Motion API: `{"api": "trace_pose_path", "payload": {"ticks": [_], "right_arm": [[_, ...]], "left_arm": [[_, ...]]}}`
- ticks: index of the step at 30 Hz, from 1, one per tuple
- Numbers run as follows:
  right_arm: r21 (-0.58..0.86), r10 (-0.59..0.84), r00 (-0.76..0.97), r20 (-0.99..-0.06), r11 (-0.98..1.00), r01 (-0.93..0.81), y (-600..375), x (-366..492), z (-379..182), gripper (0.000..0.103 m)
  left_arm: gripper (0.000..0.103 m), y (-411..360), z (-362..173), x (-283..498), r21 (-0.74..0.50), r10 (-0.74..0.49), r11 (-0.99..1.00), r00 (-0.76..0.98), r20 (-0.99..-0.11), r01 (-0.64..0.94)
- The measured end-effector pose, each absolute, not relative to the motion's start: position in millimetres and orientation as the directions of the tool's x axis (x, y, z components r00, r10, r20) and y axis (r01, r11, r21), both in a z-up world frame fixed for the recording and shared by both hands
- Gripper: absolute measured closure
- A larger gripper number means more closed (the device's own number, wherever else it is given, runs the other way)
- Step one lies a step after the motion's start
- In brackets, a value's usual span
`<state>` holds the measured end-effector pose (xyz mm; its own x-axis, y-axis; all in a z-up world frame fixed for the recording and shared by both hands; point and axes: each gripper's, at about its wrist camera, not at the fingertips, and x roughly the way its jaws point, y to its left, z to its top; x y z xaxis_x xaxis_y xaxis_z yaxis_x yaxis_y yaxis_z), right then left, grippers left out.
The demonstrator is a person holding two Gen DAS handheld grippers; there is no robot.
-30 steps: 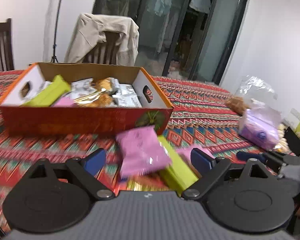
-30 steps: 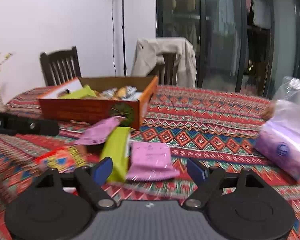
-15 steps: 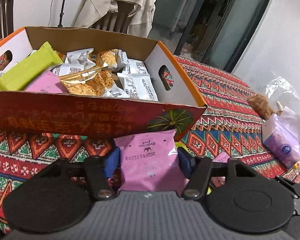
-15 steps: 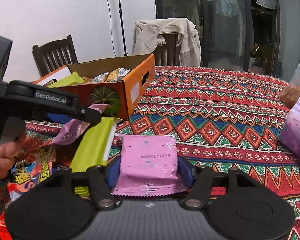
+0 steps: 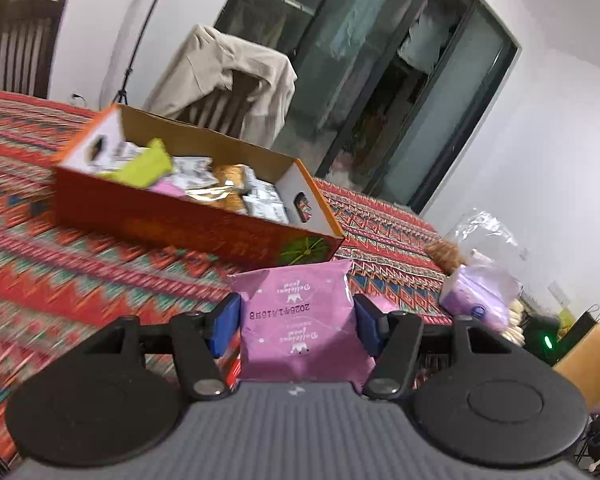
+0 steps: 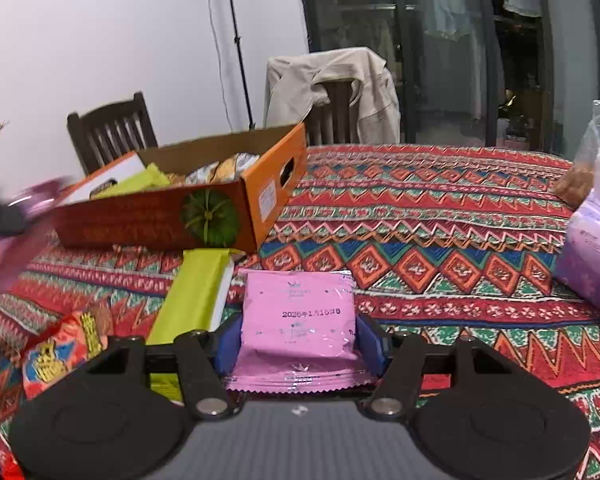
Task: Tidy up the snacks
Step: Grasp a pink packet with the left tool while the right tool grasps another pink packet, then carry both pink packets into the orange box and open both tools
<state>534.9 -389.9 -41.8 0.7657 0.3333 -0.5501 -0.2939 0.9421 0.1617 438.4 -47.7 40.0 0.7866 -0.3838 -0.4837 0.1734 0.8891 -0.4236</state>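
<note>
An open orange cardboard box (image 5: pixel 188 224) holds several snack packets; it also shows in the right wrist view (image 6: pixel 260 196). My left gripper (image 5: pixel 296 324) is shut on a pink snack packet (image 5: pixel 300 320) and holds it in the air in front of the box. My right gripper (image 6: pixel 298 340) is shut on another pink snack packet (image 6: pixel 298 320), low over the patterned tablecloth (image 6: pixel 440 248). A green snack bar (image 6: pixel 196 296) and a red-orange snack pack (image 6: pixel 60 348) lie on the cloth to the left of it.
A purple tissue pack (image 6: pixel 592 256) in a clear plastic bag lies at the right, also in the left wrist view (image 5: pixel 476 296). Wooden chairs (image 6: pixel 112 132) stand behind the table, one draped with a beige jacket (image 6: pixel 332 84). A light stand (image 6: pixel 236 40) is by the wall.
My left gripper has lifted its pink packet, tilted, and pulled back from the box. My right gripper stays closed on the second pink packet and has shifted slightly.
</note>
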Motion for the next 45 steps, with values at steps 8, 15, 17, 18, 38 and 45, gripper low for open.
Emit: {"api": "trace_pose_path", "payload": {"ticks": [8, 15, 17, 18, 38, 45], "right_arm": [[0.162, 0.380, 0.770, -0.512, 0.923, -0.348, -370, 476, -7, 0.043], [0.148, 0.447, 0.750, -0.487, 0.889, -0.434, -327, 375, 10, 0.043], [0.137, 0.454, 0.740, -0.497, 0.882, -0.450, -315, 353, 10, 0.043], [0.127, 0.452, 0.737, -0.502, 0.882, -0.455, -309, 342, 9, 0.043], [0.091, 0.454, 0.799, -0.394, 0.884, -0.458, -299, 357, 52, 0.043], [0.036, 0.442, 0.822, -0.359, 0.887, -0.461, -285, 474, 95, 0.043]], "left_arm": [[0.042, 14, 24, 347, -0.371, -0.280, 0.925, 0.797, -0.535, 0.076], [0.042, 37, 11, 299, -0.305, -0.224, 0.951, 0.801, -0.555, 0.055], [0.042, 41, 11, 290, -0.289, -0.216, 0.955, 0.806, -0.551, 0.058], [0.042, 44, 12, 286, -0.286, -0.217, 0.956, 0.808, -0.548, 0.063], [0.042, 34, 76, 373, -0.229, -0.297, 0.949, 0.856, -0.423, 0.216], [0.042, 15, 112, 515, -0.246, -0.334, 0.938, 0.831, -0.444, 0.245]]}}
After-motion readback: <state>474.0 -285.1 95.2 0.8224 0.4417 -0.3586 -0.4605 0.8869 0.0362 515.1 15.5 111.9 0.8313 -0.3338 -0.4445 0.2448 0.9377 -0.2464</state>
